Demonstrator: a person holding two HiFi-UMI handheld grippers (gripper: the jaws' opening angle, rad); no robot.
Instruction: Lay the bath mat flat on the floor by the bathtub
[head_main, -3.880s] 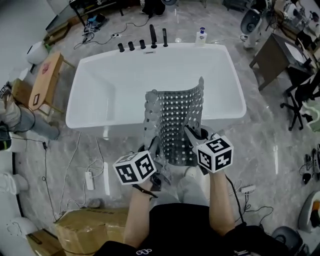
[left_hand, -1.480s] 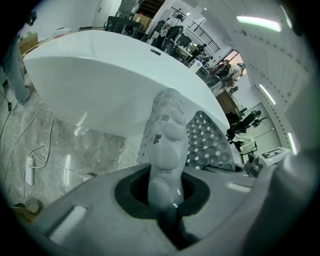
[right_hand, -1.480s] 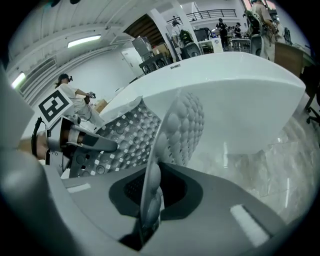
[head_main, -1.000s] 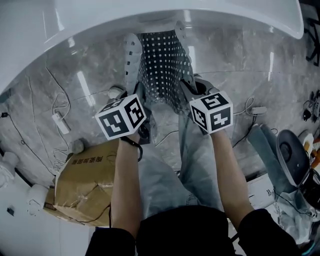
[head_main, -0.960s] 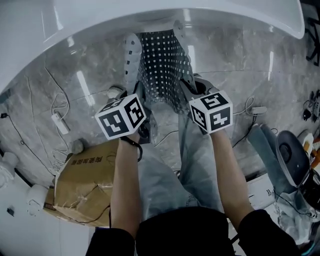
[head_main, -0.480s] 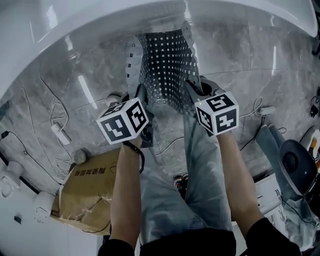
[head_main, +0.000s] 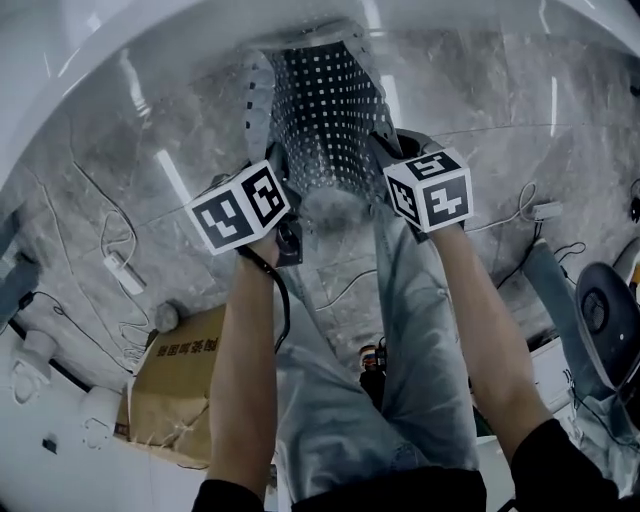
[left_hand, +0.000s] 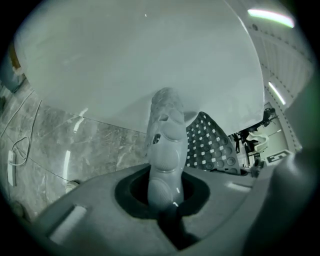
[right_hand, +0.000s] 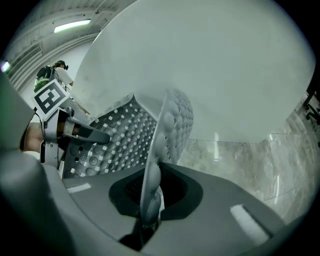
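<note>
Down by the outer wall of the bathtub (head_main: 150, 40), you've got the bath mat (head_main: 325, 110) strung between both grippers, over the grey marble floor (head_main: 130, 150). It's the grey one with the grid of little square holes. It isn't lying flat yet: it sags in the middle and its scalloped side edges curl upward. The far end runs up close to the tub wall, but I honestly can't tell whether that end is touching the floor.

Your left gripper (head_main: 275, 170) has its jaws pinched nearly together on the mat's left edge. In the left gripper view, the bumpy rim stands straight up out of the jaws. Your right gripper (head_main: 388, 150) is doing the same on the right edge, with the thin edge squeezed between the jaws and the perforated sheet fanning off toward the other gripper.

Both near corners are at about the same height, just past your knees. A cardboard box (head_main: 180, 390) sits on the floor to your left, with a power strip (head_main: 118, 272) and loose cables beyond it.
</note>
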